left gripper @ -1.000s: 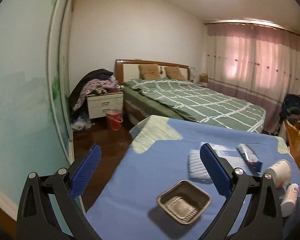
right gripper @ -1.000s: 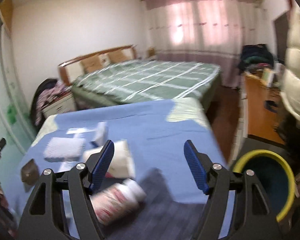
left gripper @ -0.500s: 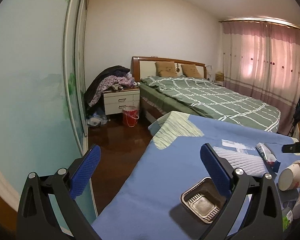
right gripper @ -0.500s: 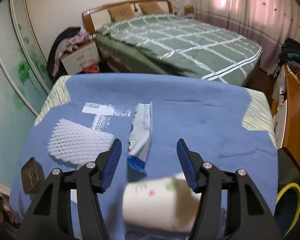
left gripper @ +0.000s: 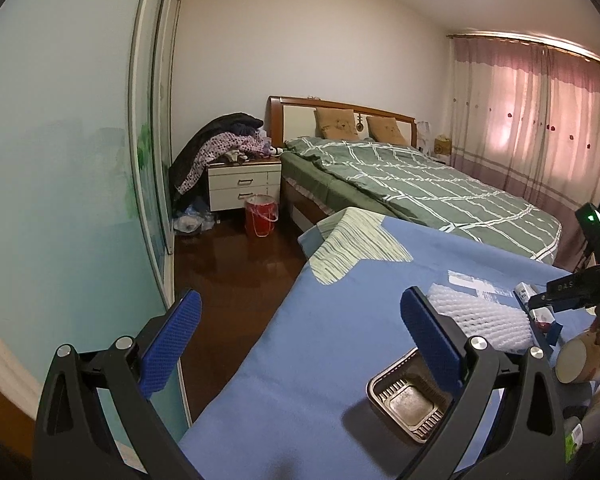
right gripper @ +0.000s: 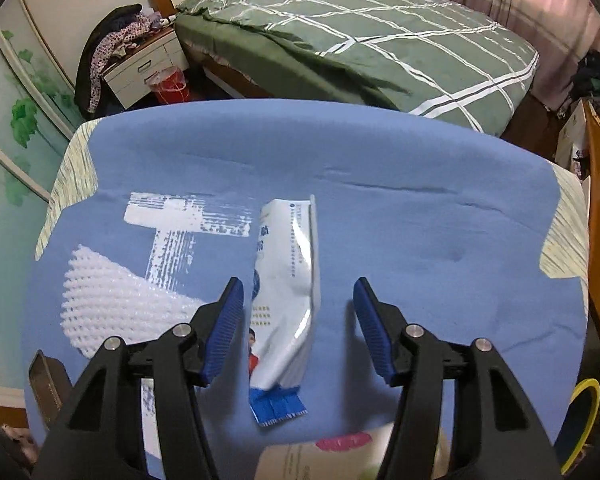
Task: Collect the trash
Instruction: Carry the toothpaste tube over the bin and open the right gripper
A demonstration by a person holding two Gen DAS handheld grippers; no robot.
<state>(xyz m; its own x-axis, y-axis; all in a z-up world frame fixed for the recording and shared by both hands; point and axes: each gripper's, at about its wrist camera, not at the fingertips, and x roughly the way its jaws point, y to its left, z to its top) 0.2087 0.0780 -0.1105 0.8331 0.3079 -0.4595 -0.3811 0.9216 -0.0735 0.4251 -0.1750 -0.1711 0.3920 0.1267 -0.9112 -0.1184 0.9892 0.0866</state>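
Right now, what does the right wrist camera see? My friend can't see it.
The right tongs hang open over a white and blue wrapper lying on a blue cloth. A white foam net lies to its left, and a green bed stands behind.

paper cup blurred, cut by the right wrist view's bottom edge. foil tray partly hidden behind a left gripper finger. yellow-rimmed bin mostly cut off beyond the surface's right edge.

Glossy plastic wrapper, matt cloth
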